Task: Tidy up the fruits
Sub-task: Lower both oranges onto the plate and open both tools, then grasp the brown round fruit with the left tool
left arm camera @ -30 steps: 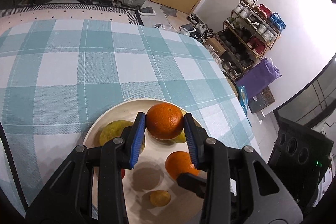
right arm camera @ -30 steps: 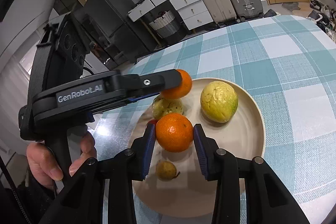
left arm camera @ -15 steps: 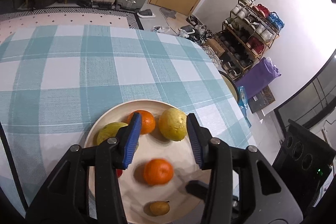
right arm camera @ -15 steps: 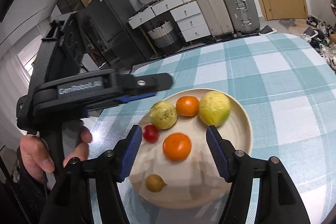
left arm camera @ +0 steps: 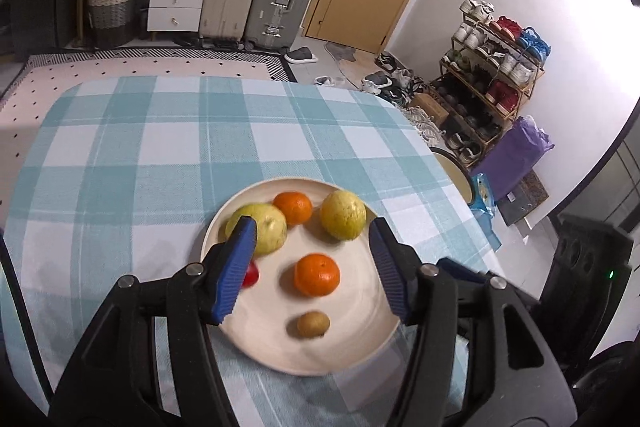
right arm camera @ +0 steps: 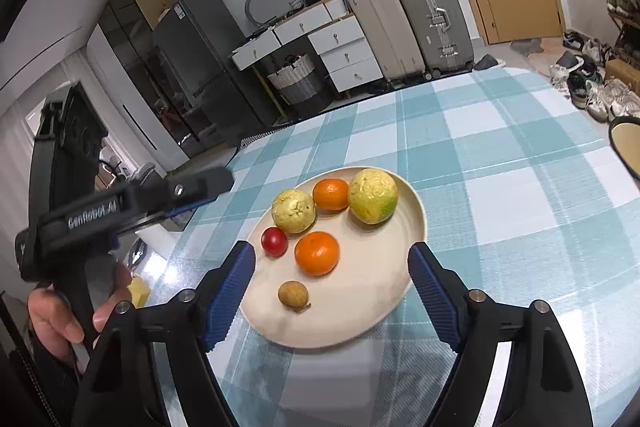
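Both grippers are above the desk (right arm camera: 500, 155), which is covered with a teal-and-white checked cloth. All visible fruit lies in one round cream plate (right arm camera: 414, 211) on that cloth.

Left gripper (left arm camera: 312, 267): jaws released, spread wide, nothing between them. In the left wrist view it fills the lower part of the frame, with the plate (left arm camera: 360, 351) showing in the gap. In the right wrist view the same tool appears at centre left, blurred, held by a hand (right arm camera: 60, 319) at lower left, off the plate's left side.

Right gripper (right arm camera: 332, 287): jaws released, wide apart, empty, at the bottom of the frame with the plate's near part between the blue pads.

Plate contents, right wrist view:
- front orange (right arm camera: 317, 253), near the middle of the plate, apart from the other fruit.
- rear orange (right arm camera: 331, 193), at the far rim, tucked between the two yellow-green fruits and touching or nearly touching both.
- left yellow-green fruit (right arm camera: 293, 210), rough-skinned.
- right yellow-green fruit (right arm camera: 372, 195), larger, with a green patch.
- small red fruit (right arm camera: 274, 241), just below-left of the left yellow-green fruit.
- small brown fruit (right arm camera: 293, 294), nearest the camera, alone.

Left wrist view shows the same layout; the small red fruit (left arm camera: 251, 275) is partly hidden behind the left pad.

A second dish rim (right arm camera: 624, 143) is cut off at the right edge of the frame, off the cloth.
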The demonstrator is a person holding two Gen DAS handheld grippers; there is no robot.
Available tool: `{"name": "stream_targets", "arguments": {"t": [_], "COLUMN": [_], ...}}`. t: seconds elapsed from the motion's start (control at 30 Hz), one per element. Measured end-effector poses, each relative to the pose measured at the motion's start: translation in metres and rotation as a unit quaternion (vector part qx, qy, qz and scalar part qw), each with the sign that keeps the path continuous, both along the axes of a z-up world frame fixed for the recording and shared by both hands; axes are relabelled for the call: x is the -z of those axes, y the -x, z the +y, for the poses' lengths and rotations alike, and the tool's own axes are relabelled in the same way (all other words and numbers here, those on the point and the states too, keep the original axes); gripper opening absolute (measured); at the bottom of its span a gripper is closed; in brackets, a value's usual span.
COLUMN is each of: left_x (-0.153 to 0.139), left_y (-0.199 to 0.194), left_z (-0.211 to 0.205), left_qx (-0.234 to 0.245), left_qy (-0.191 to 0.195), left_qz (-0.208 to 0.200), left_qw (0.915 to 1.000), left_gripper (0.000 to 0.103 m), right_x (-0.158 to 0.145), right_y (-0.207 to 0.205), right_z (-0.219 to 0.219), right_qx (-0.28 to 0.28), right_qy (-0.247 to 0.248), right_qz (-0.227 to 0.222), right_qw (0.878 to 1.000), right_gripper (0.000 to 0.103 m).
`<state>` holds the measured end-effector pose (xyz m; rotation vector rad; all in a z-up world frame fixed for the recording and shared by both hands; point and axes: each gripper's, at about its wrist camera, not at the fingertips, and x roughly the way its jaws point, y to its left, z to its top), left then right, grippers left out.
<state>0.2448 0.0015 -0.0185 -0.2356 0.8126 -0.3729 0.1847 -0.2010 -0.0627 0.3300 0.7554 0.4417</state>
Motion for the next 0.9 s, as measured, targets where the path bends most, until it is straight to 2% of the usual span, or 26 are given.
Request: {"name": "stream_targets", "arguments": {"t": [0.17,0.3,0.4,0.7,0.8,0.9], "left_x": [-0.002,-0.007,-0.011,-0.010,-0.008,-0.005], "left_y": [0.028,0.052,0.069,0.116,0.130,0.144], "left_z": [0.002,0.004,0.004,0.001,0.002,0.003], "left_qx": [-0.021,-0.034,-0.044,-0.058,-0.063,-0.071], "left_qy": [-0.022,-0.034,-0.043,-0.064,-0.069,-0.072], "left_qz": [-0.011,-0.020,-0.030,-0.035,-0.034,-0.034], "left_qw": [0.9995,0.9986,0.9977,0.9956,0.9950,0.9943], "left_gripper": [0.066,0.069,0.080,0.084,0.088,0.097], "right_x": [-0.009,-0.017,-0.021,-0.035,-0.036,-0.036], "right_y": [0.014,0.026,0.034,0.068,0.079,0.090], "right_z": [-0.002,-0.003,-0.003,0.000,0.000,0.000], "right_qx": [0.001,0.004,0.003,-0.007,-0.010,-0.011], "right_qy": [0.010,0.014,0.015,0.031,0.037,0.044], "right_qz": [-0.014,-0.026,-0.033,-0.060,-0.063,-0.064], "right_qw": [1.000,1.000,0.999,0.998,0.997,0.997], "right_gripper": [0.087,0.091,0.096,0.101,0.102,0.103]}}
